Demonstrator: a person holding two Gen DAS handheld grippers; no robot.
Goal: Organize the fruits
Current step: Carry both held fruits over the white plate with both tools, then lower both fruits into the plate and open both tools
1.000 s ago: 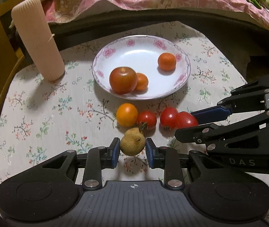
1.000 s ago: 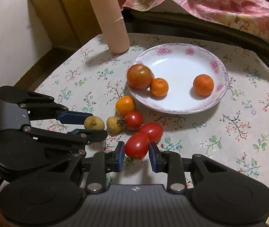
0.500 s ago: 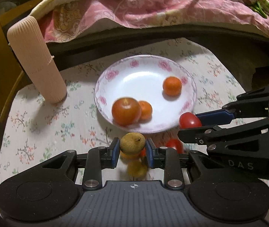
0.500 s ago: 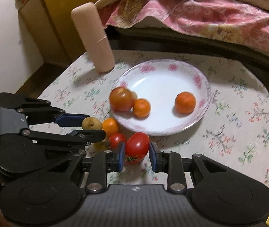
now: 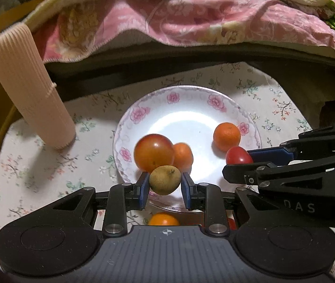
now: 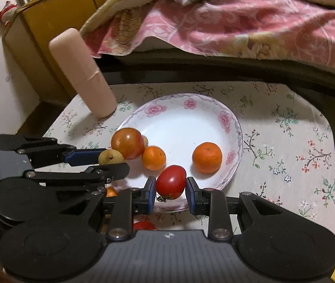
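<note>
Gripping yellowish fruit [image 5: 165,180] in left gripper [image 5: 164,186] jaws, red tomato [image 6: 171,182] in right gripper [image 6: 170,188] jaws, hovering over floral plate [image 6: 224,118] on floral-clothed surface [image 6: 285,122]; pink quilt [image 6: 238,18] behind.

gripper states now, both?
Left gripper: closed on the brown fruit, above the plate.
Right gripper: closed on a tomato.

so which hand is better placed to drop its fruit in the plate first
Right, probably: its tool holds the tomato over the plate. The left tool holds its brown fruit at the near rim.
</note>
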